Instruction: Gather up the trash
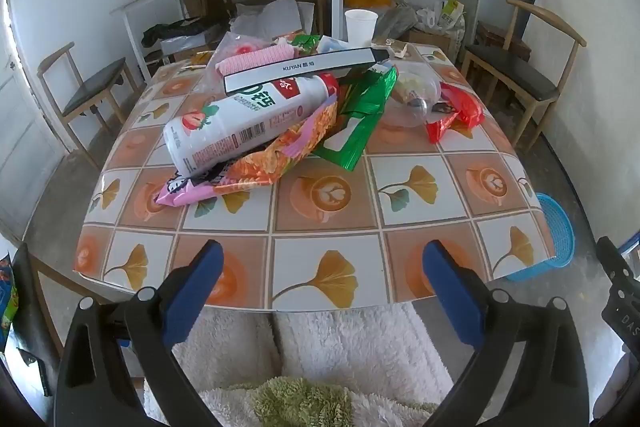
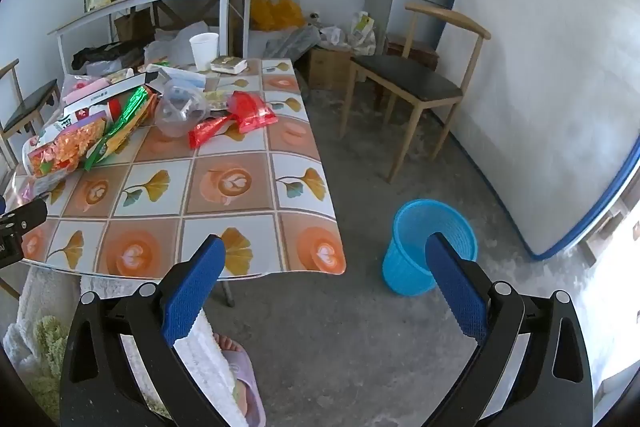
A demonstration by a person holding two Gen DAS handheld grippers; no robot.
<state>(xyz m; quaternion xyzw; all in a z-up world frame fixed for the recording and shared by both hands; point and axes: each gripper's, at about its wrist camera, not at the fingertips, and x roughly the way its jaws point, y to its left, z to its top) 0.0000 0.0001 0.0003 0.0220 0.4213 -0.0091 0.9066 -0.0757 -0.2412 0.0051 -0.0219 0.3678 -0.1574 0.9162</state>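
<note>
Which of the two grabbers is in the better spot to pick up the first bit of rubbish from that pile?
Probably the left gripper: open and empty, it faces the trash pile head-on. The right gripper, also open, hangs past the table's corner near the blue bin, with the pile off to its side.

Both of your wrist views are bright with soft, cool daylight, and shadows are faint. Ahead of your left gripper (image 1: 322, 285), the glossy tablecloth (image 1: 400, 223) shows mild glare. Fisheye distortion bends everything towards black corners, and the far lower right beyond your right gripper (image 2: 326, 283) washes out white.
</note>
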